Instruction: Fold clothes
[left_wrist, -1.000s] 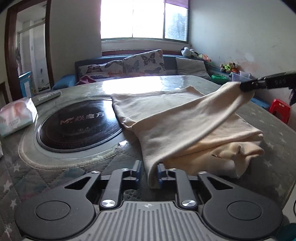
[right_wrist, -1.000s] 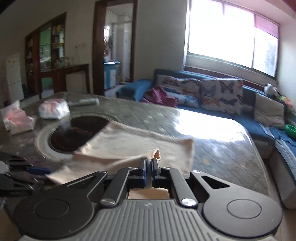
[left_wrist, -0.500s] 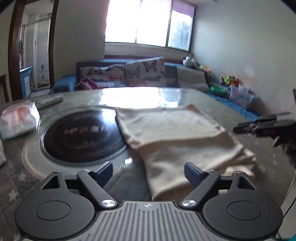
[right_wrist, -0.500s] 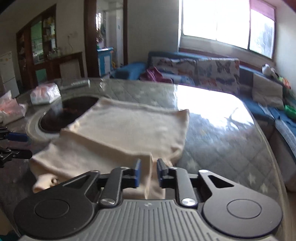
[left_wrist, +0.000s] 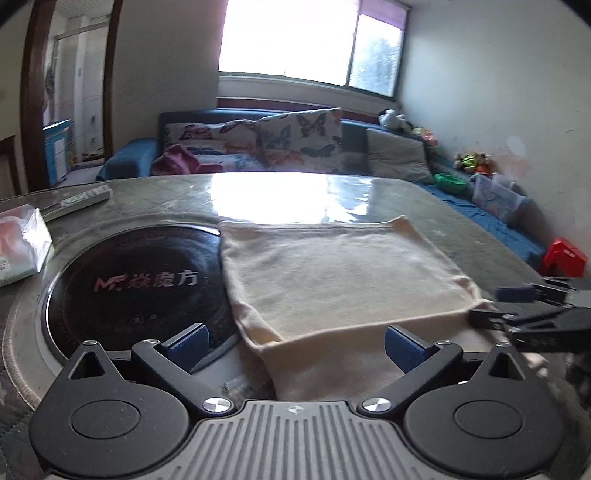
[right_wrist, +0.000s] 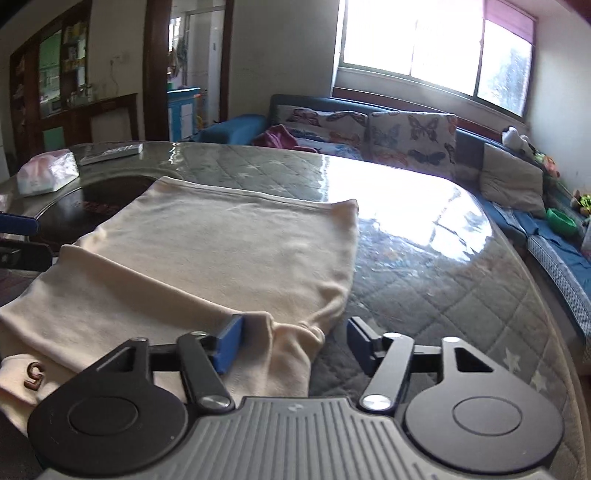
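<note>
With the cream garment (right_wrist: 229, 251) folded on the worktop (right_wrist: 424, 280), both tools, the left tool (left_wrist: 295, 341) and right tool (right_wrist: 293, 341), are opening and gripping nothing, so draw them straight back without snagging the fold.

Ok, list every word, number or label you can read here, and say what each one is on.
"MF" with Chinese characters "焱魔方": on the black round cooktop.
"5": brown figure on the cream garment.
Print on the tissue pack: too blurred to read.
Flat box: too small to read.
</note>
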